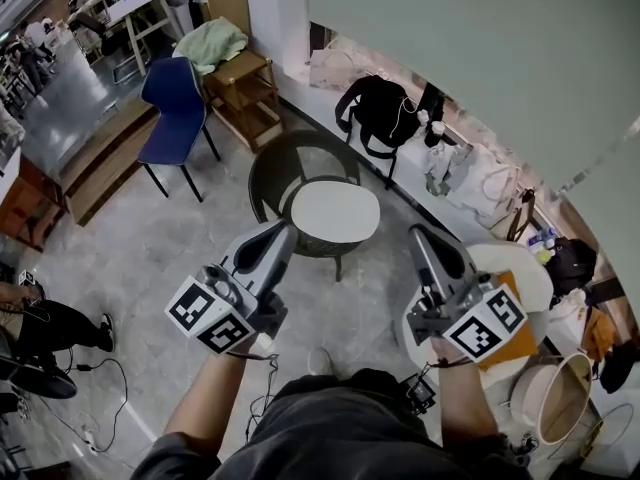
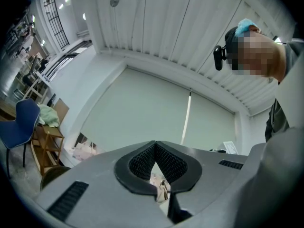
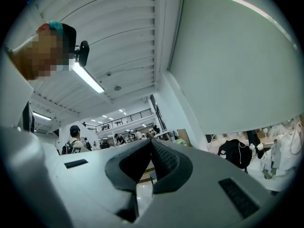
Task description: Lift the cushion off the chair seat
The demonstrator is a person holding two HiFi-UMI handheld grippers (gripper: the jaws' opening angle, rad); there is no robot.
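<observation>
A round white cushion (image 1: 338, 211) lies on the seat of a dark wicker chair (image 1: 285, 158) in the middle of the head view. My left gripper (image 1: 285, 231) hangs in front of the cushion's left edge, jaws shut and empty. My right gripper (image 1: 415, 234) is off to the cushion's right, also shut with nothing in it. Both point slightly upward toward the far wall. In the left gripper view the left gripper (image 2: 155, 144) has its jaws meeting against the pale wall. The right gripper (image 3: 152, 140) shows the same in the right gripper view. The cushion is in neither gripper view.
A blue chair (image 1: 176, 108) and a wooden shelf unit (image 1: 243, 86) with a green cloth stand at the back left. A black backpack (image 1: 381, 110) and bags line the wall behind the chair. A white round table (image 1: 520, 263) and a basket (image 1: 556, 398) are at the right. Cables (image 1: 85, 383) lie on the floor at left.
</observation>
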